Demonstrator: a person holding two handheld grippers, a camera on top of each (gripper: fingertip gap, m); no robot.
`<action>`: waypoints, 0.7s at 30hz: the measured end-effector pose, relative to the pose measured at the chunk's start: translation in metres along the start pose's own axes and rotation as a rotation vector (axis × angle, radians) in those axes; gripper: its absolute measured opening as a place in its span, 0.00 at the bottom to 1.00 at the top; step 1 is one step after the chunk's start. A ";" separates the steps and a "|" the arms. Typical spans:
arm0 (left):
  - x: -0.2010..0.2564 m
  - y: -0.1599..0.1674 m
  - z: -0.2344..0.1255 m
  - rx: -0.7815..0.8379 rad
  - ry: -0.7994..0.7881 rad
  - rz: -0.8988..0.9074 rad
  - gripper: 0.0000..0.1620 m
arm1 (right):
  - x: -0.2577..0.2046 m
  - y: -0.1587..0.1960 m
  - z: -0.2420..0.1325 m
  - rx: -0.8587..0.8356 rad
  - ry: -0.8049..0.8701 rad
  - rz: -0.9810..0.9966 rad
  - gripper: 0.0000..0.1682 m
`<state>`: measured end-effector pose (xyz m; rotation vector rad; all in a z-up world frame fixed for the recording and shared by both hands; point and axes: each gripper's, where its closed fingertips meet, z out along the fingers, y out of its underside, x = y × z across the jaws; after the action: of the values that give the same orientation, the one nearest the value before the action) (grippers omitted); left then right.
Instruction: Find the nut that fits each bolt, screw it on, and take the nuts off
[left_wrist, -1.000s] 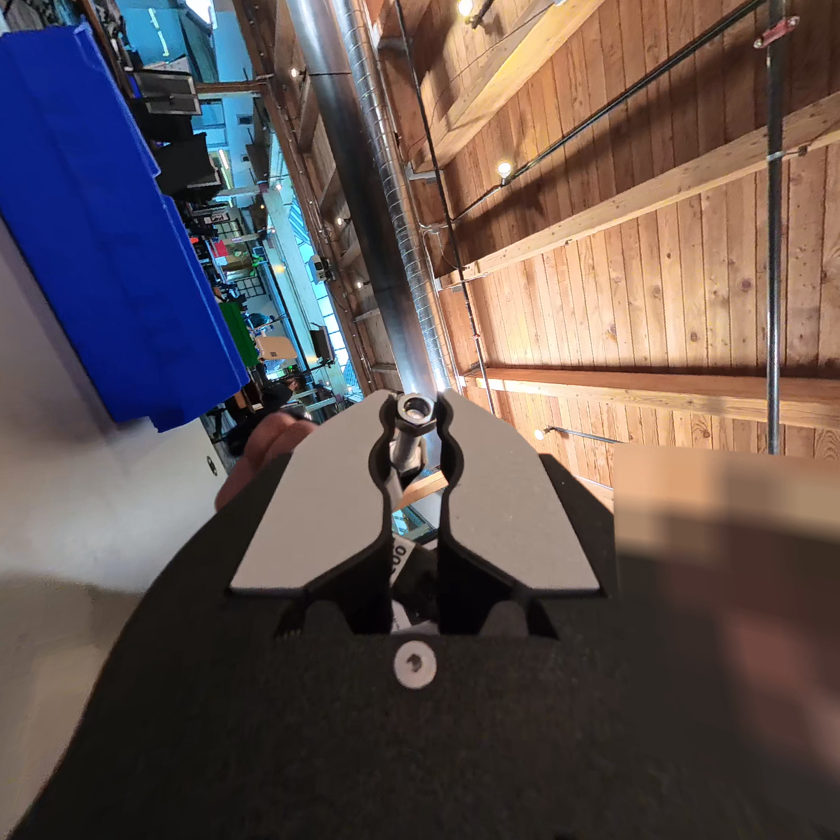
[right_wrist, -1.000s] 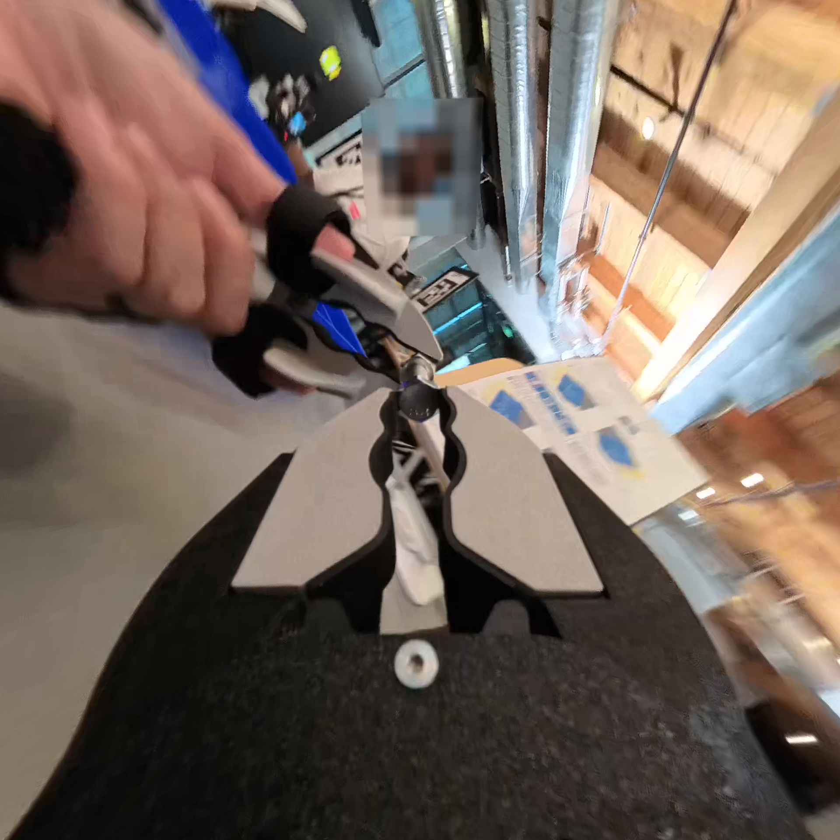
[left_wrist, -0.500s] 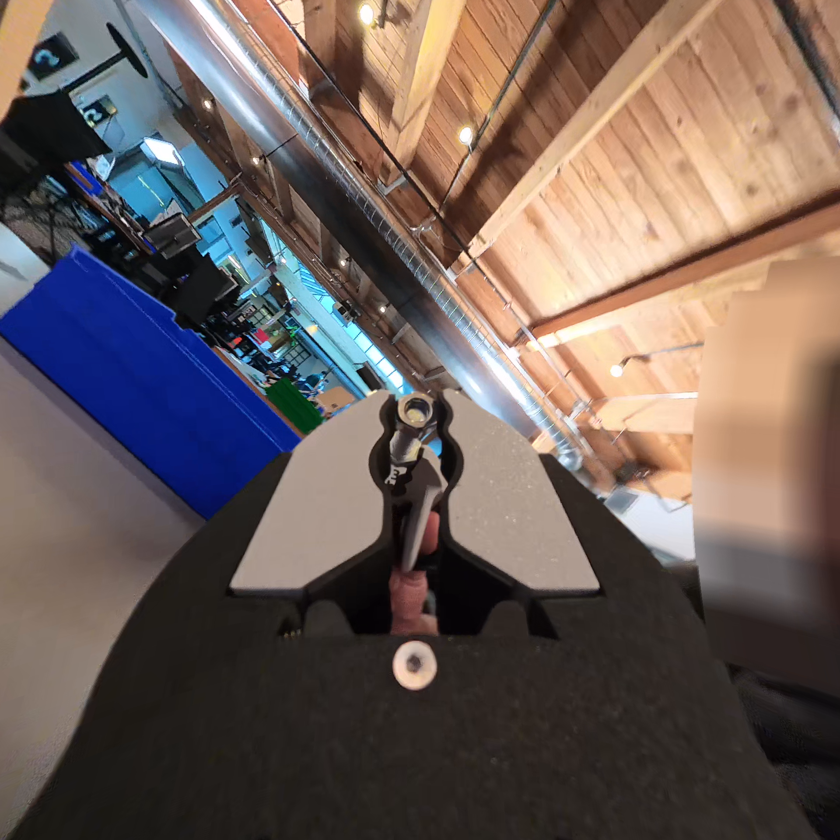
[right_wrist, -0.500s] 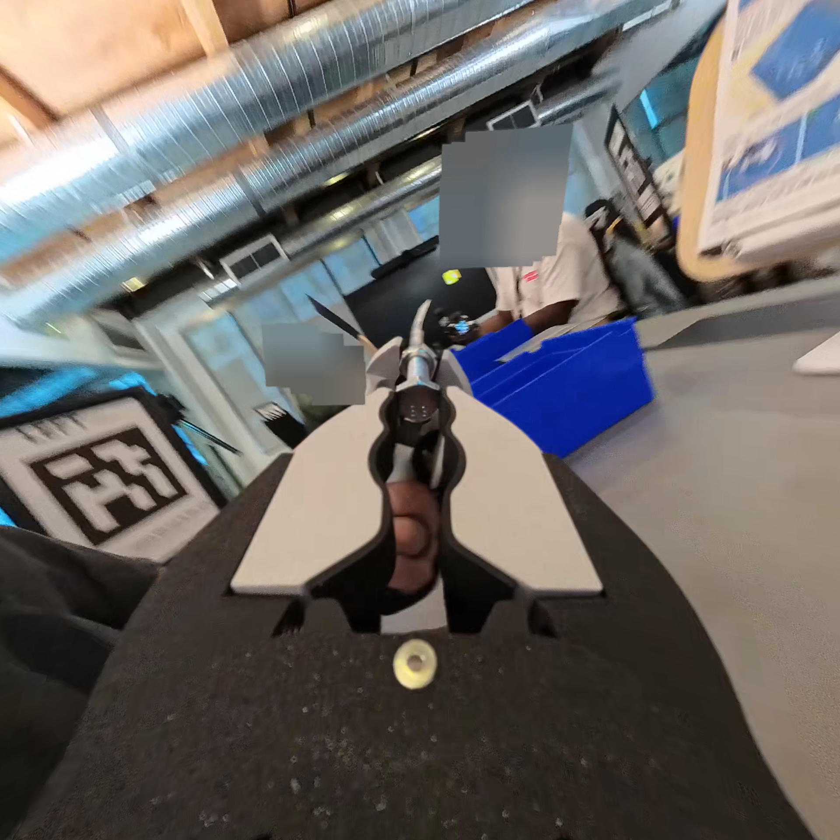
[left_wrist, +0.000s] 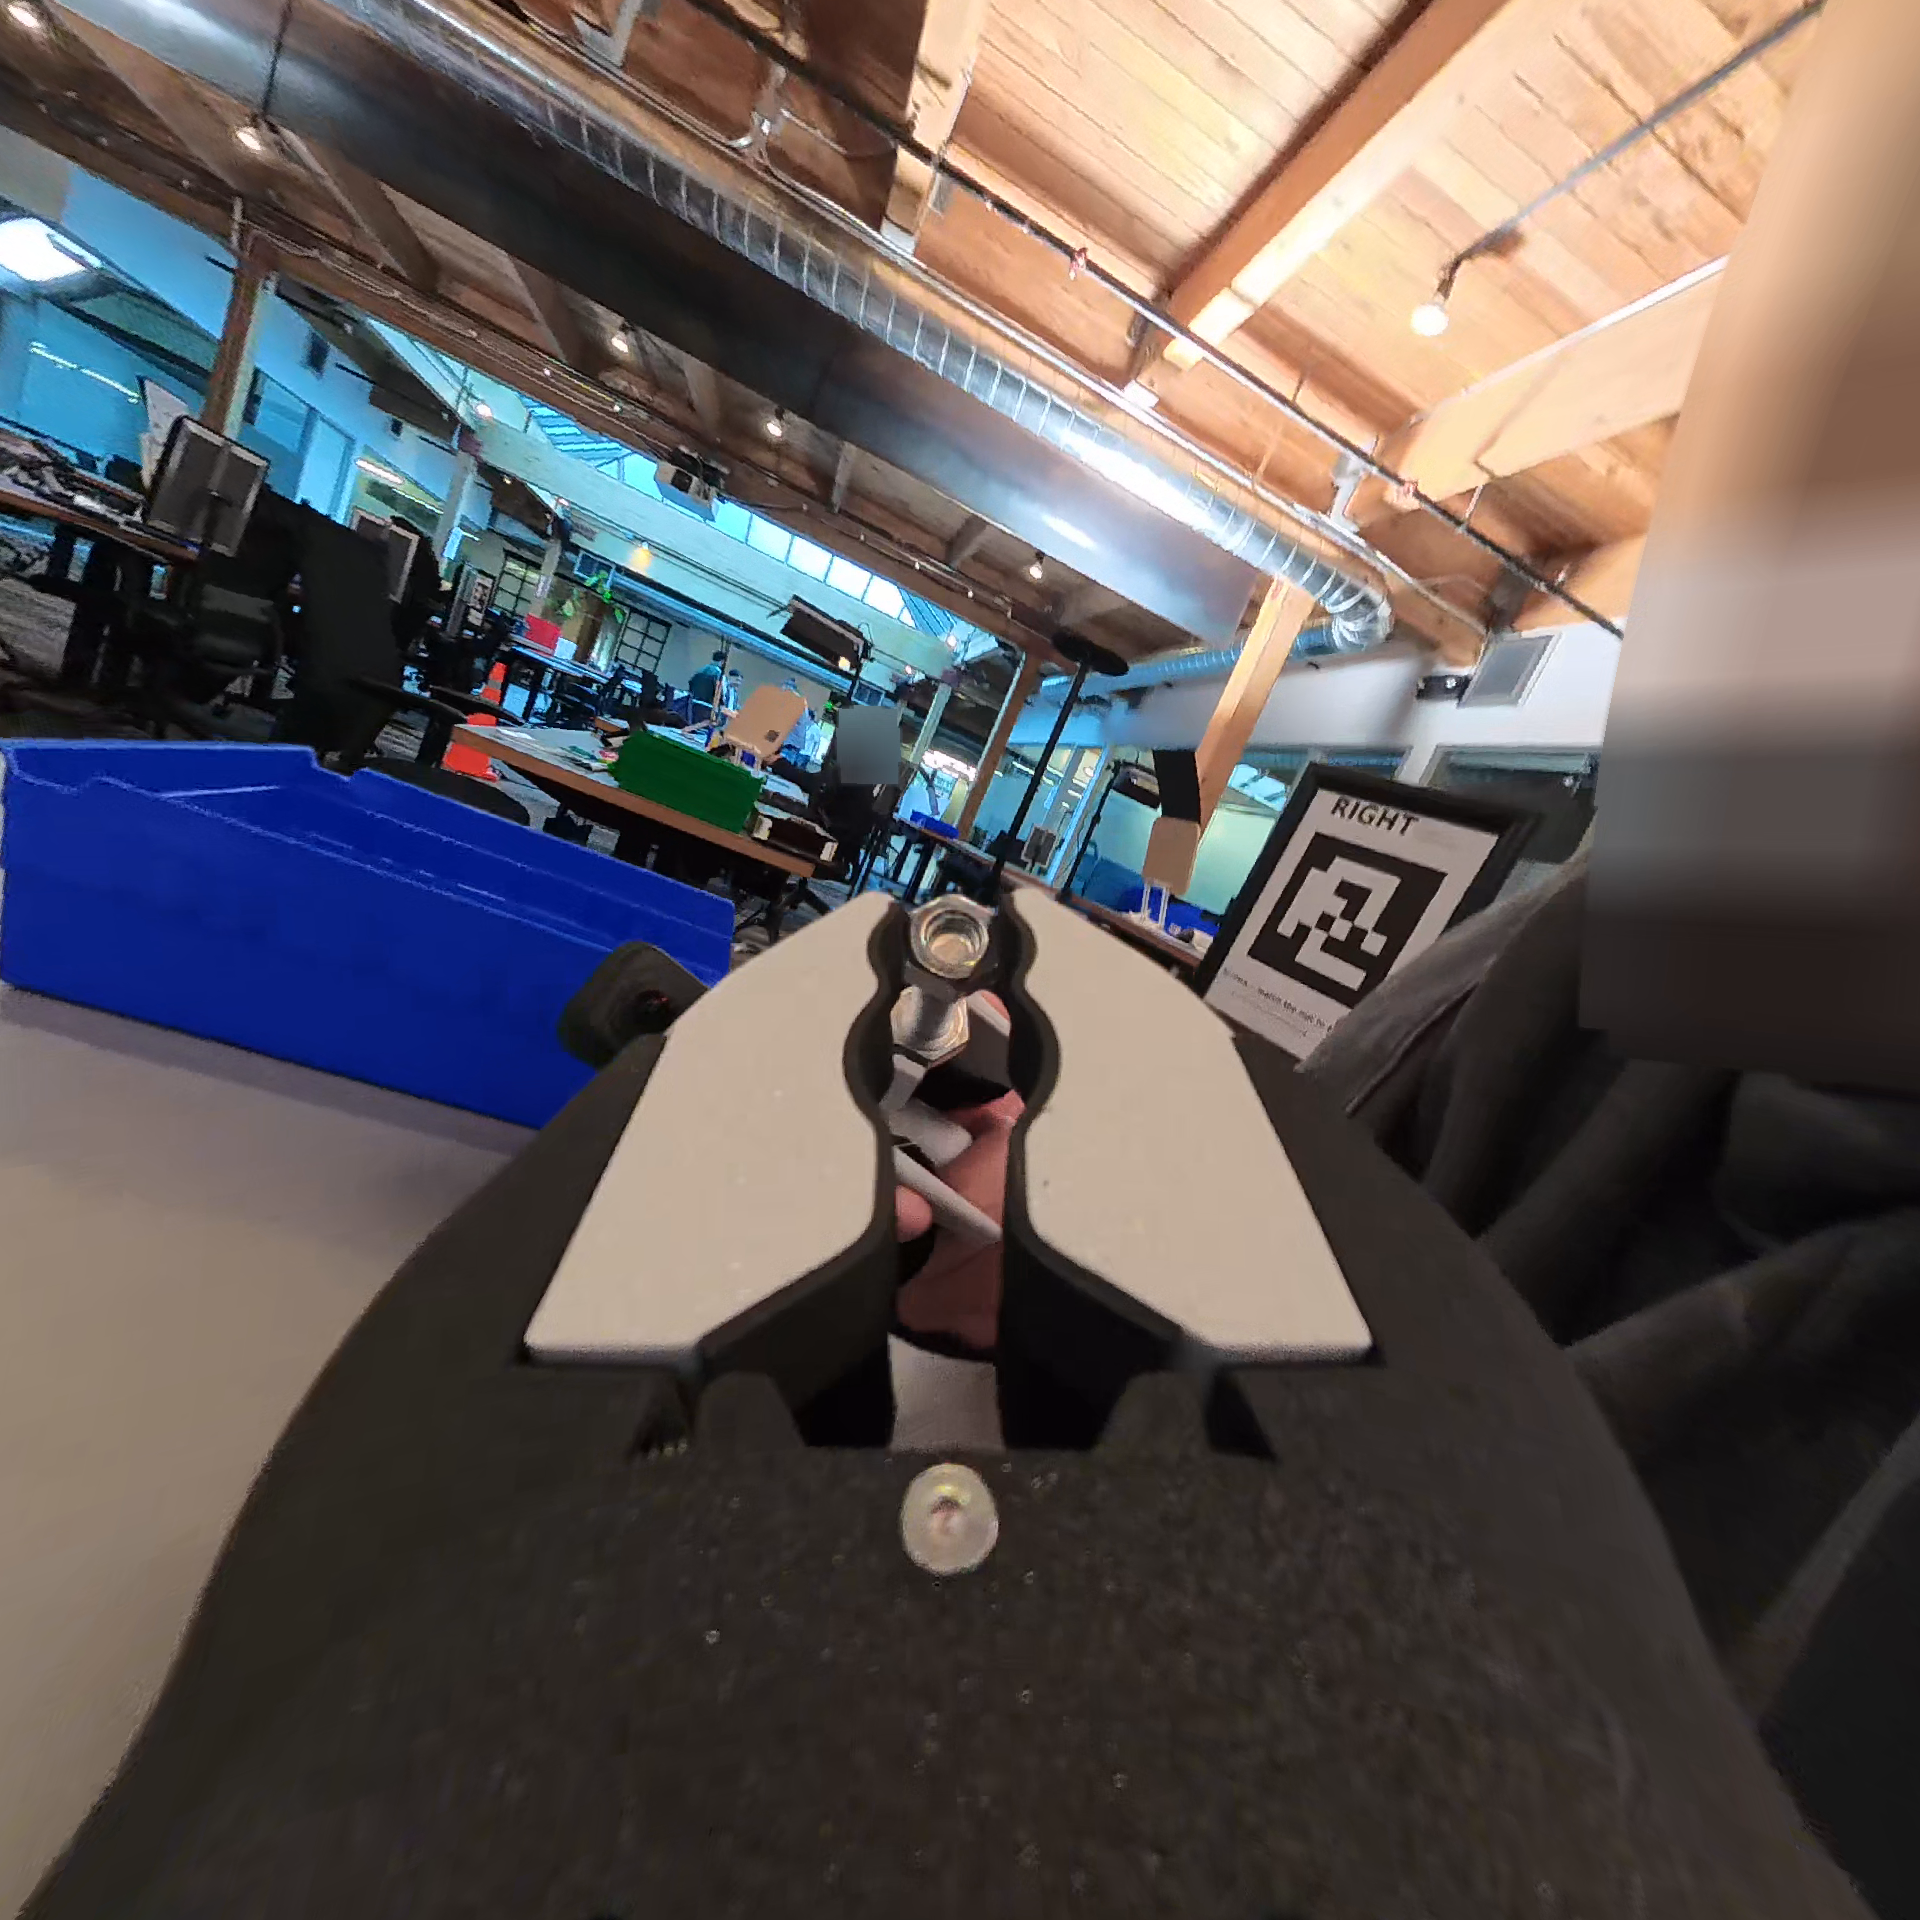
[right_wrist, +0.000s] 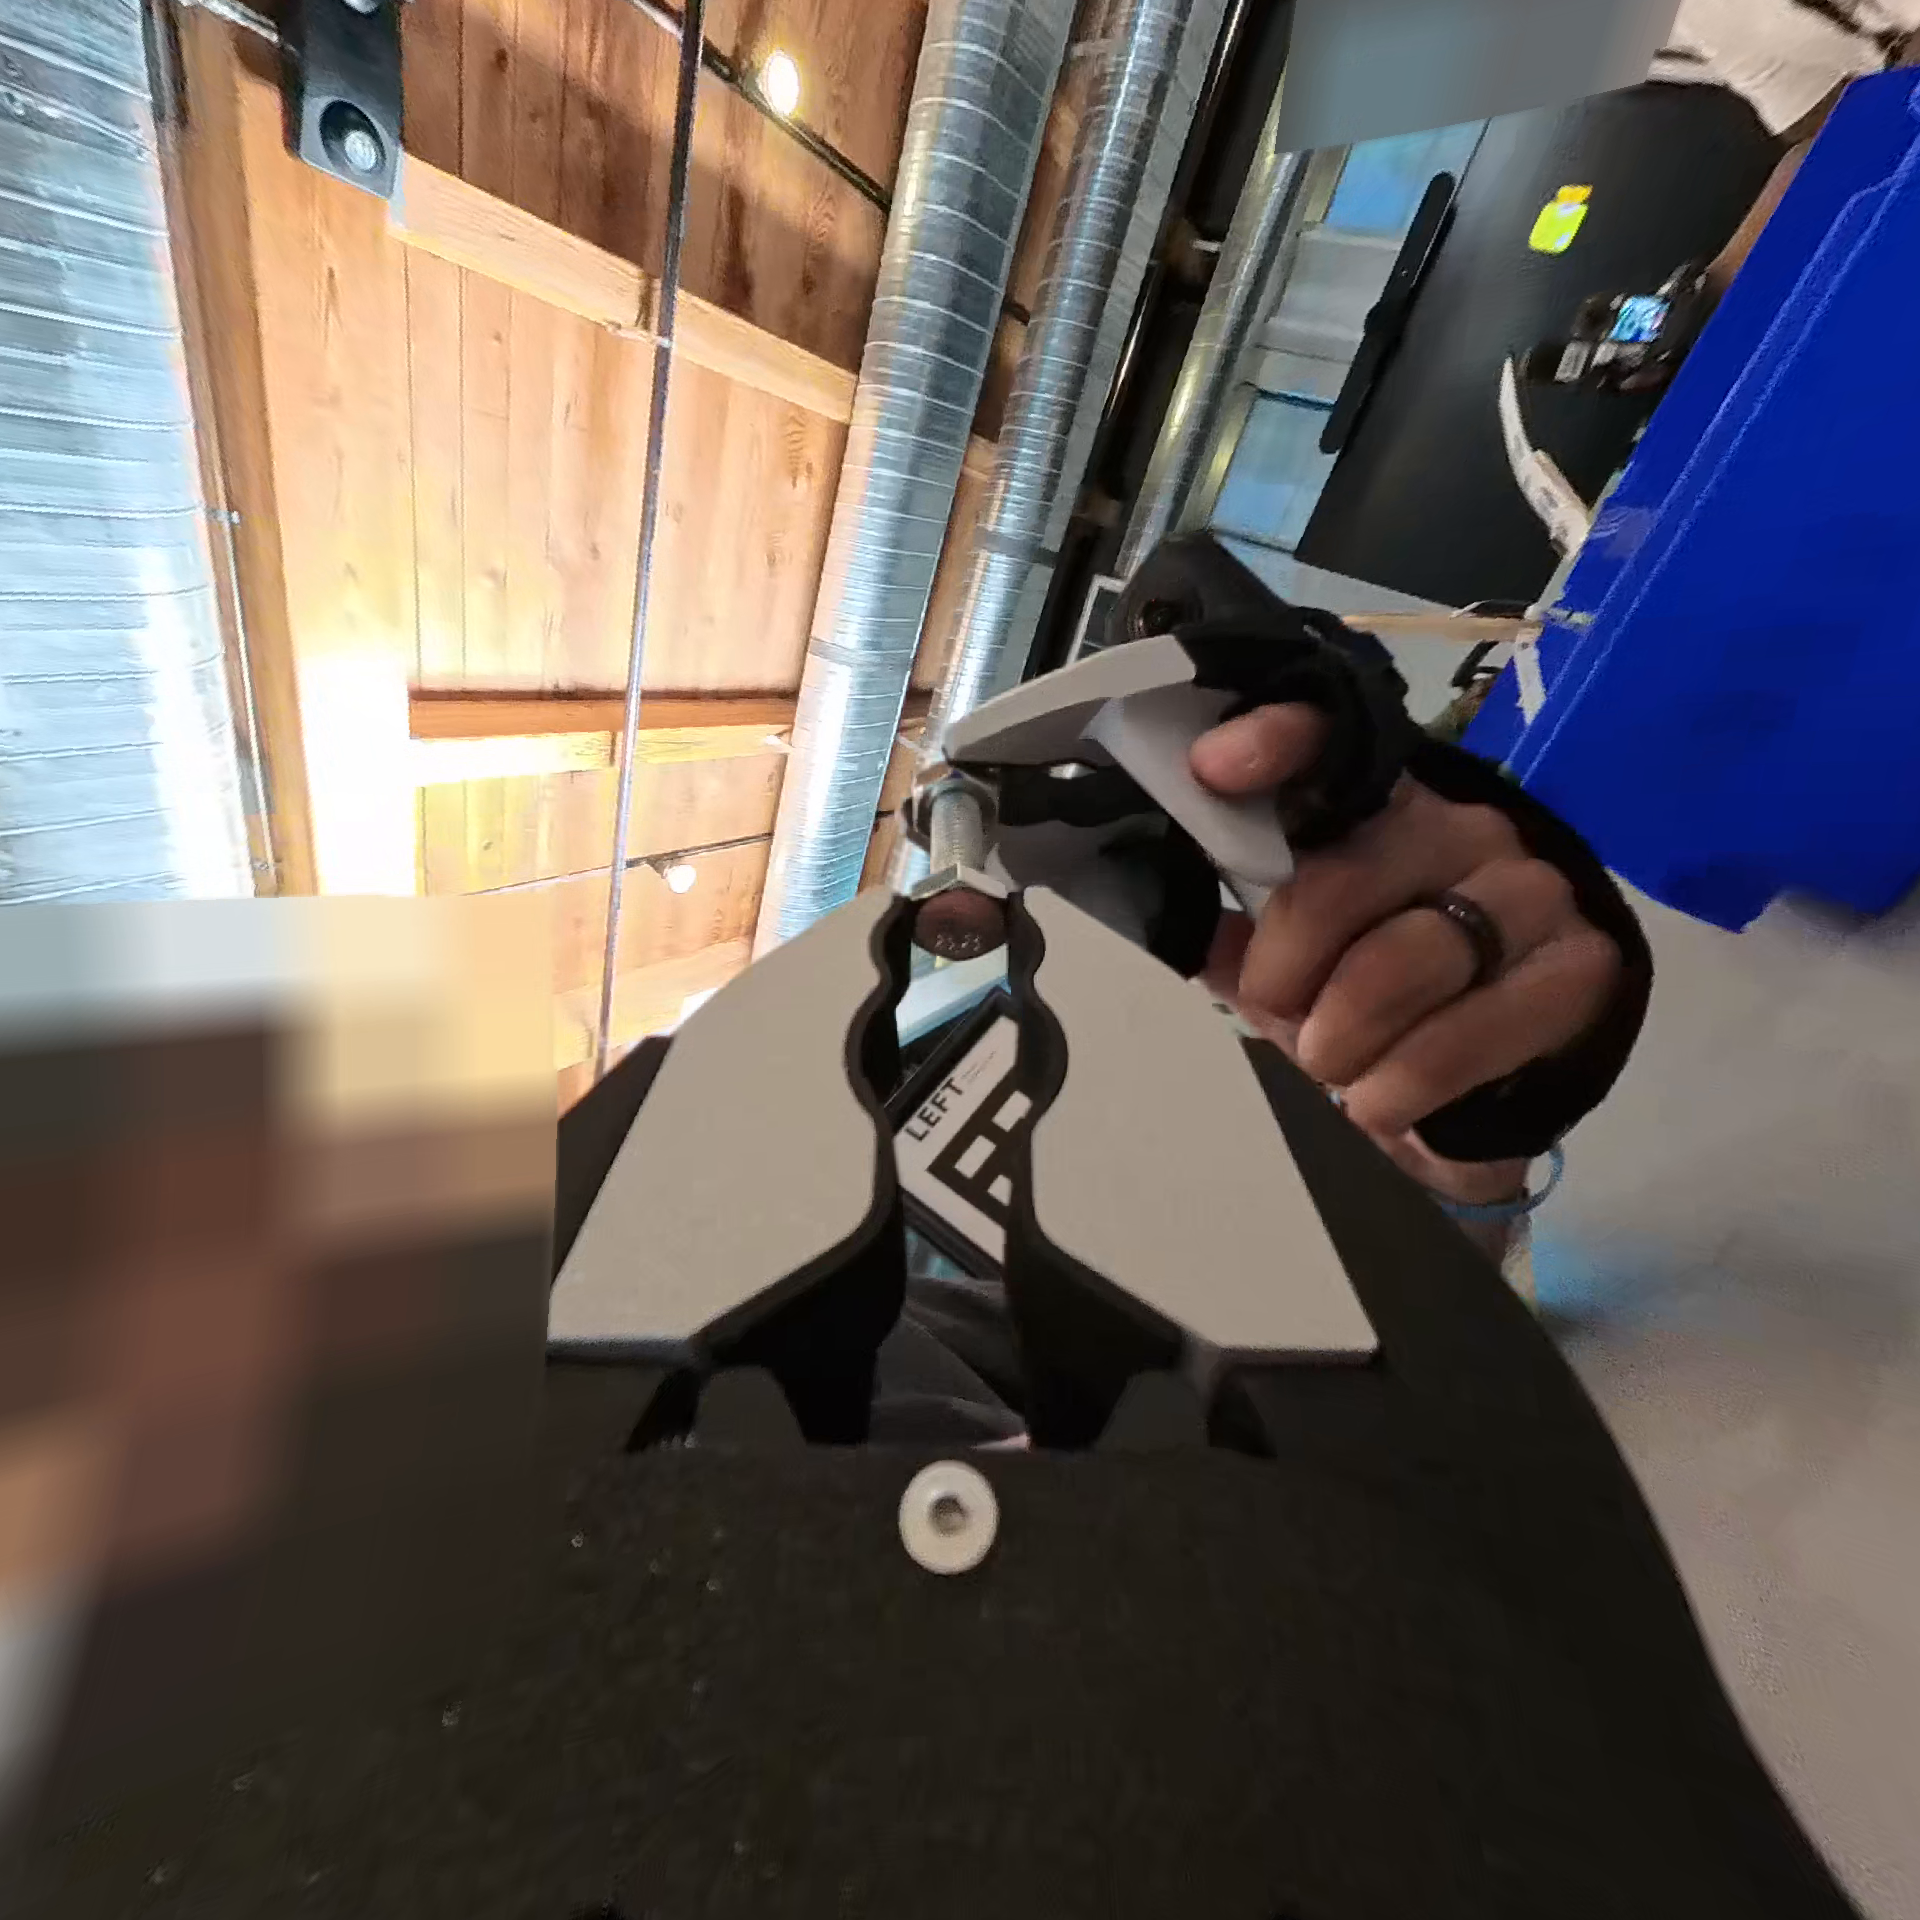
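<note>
Both wrists are swinging round since a moment ago, and now we're pinching the nut (left_wrist: 948, 948) in the left gripper (left_wrist: 950, 940) and the bolt (right_wrist: 956, 831) head in the right gripper (right_wrist: 958, 935), both held mid-air off the desk, so we're keeping the axes lined up while twisting.

Shiny steel hex nut (left_wrist: 948, 938), hole facing the lens, threaded onto the end of a silver steel bolt (left_wrist: 928, 1018). Held in mid-air, resting on no surface. Bolt's round grey head (right_wrist: 958, 933) end-on, threaded shank (right_wrist: 948, 830) rising behind it.
</note>
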<state>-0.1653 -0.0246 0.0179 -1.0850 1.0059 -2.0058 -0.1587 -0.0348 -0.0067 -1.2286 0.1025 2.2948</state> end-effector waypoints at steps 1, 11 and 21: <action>0.002 -0.001 0.000 -0.011 0.003 0.013 0.10 | -0.001 0.001 0.001 -0.008 -0.009 0.000 0.10; -0.006 0.000 0.000 -0.057 -0.097 -0.022 0.31 | -0.005 -0.009 -0.005 -0.026 0.041 -0.181 0.10; -0.018 0.048 -0.003 -0.308 -0.191 -0.169 0.39 | 0.020 -0.028 -0.033 -0.262 0.382 -0.817 0.10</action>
<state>-0.1518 -0.0333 -0.0306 -1.5412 1.1784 -1.8696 -0.1295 -0.0125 -0.0364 -1.4712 -0.4913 1.3847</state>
